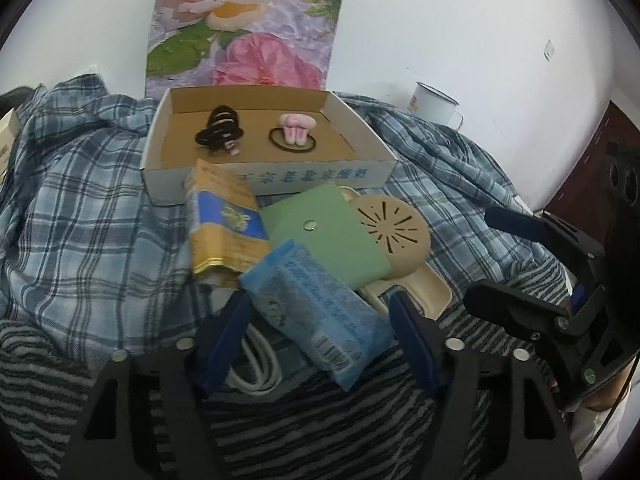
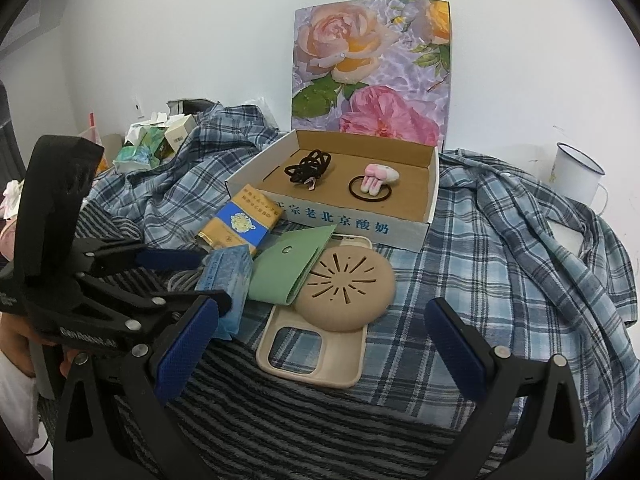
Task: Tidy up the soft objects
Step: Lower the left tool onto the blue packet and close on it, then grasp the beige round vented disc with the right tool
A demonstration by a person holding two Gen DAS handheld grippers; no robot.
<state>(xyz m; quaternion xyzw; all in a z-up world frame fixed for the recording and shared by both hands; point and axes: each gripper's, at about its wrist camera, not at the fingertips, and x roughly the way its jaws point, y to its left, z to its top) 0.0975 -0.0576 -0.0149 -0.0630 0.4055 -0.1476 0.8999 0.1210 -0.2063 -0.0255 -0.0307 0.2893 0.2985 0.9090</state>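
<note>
Plaid cloth (image 2: pixel 500 240) covers the surface below a white wall (image 2: pixel 180 40); both grippers' fingers gape, holding nothing.

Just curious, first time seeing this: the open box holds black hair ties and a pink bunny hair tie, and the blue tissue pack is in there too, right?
Not quite. The box holds the black hair ties and bunny hair tie, but the tissue pack lies outside it, between the left gripper's fingers. The left wrist view shows it.

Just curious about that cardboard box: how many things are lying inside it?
2. A bundle of black hair ties lies toward the left of the open cardboard box; a pink-and-white plush bunny hair tie lies right of it.
</note>
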